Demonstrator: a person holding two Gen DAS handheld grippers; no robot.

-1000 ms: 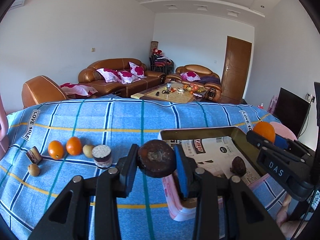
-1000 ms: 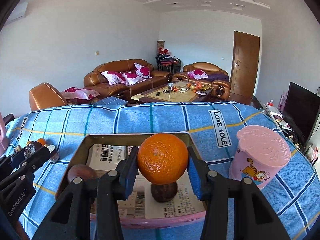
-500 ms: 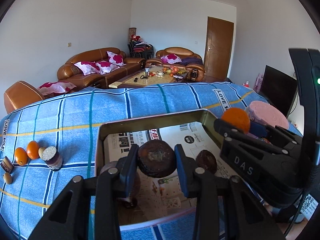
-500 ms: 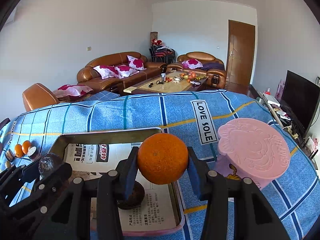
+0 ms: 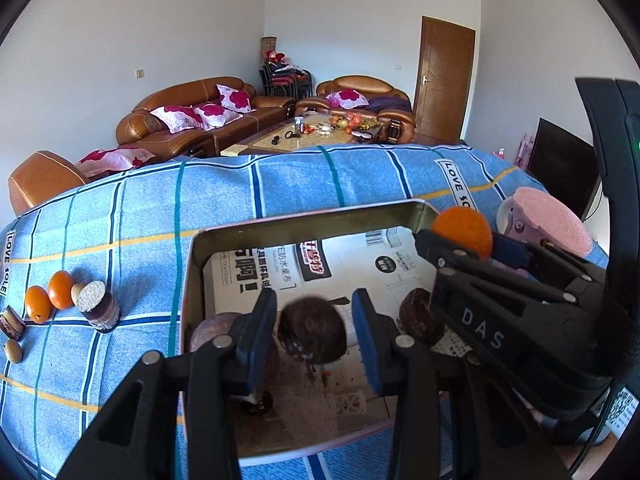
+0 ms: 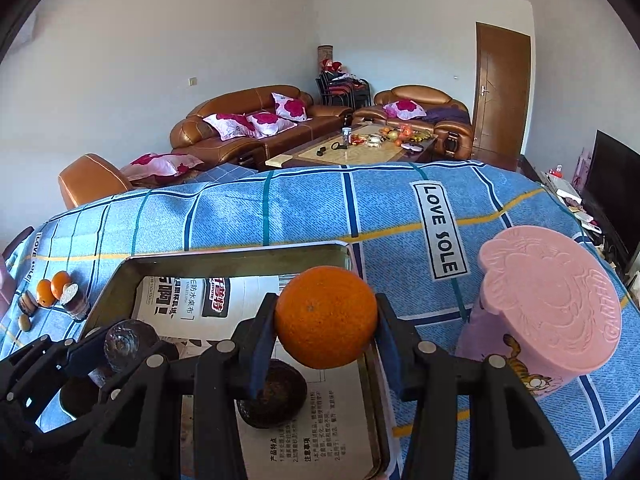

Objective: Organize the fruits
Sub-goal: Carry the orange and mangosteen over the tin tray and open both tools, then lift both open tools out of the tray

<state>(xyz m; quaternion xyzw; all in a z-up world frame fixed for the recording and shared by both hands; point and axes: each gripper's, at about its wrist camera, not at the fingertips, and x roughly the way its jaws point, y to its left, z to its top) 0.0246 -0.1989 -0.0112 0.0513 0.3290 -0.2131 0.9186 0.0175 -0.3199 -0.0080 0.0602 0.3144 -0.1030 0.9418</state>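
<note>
A metal tray (image 5: 304,220) lined with newspaper sits on the blue checked cloth; it also shows in the right wrist view (image 6: 224,254). My left gripper (image 5: 314,330) is over the tray with its jaws apart; a dark brown fruit (image 5: 312,334) lies between the pads, blurred, with gaps on both sides. Another dark fruit (image 5: 418,322) lies to its right, and a third (image 5: 208,330) behind the left finger. My right gripper (image 6: 326,330) is shut on an orange (image 6: 326,316) above the tray's right edge; the orange also shows in the left wrist view (image 5: 464,234).
A pink lidded cup (image 6: 548,312) stands right of the tray. Left of the tray lie two small oranges (image 5: 50,296), a cork-topped jar (image 5: 98,306) and small fruits (image 5: 12,350). Sofas and a coffee table stand beyond the table.
My left gripper has opened over the tray and the dark fruit has left its pads and dropped lower. My right gripper still holds the orange, slightly further right over the tray edge.
</note>
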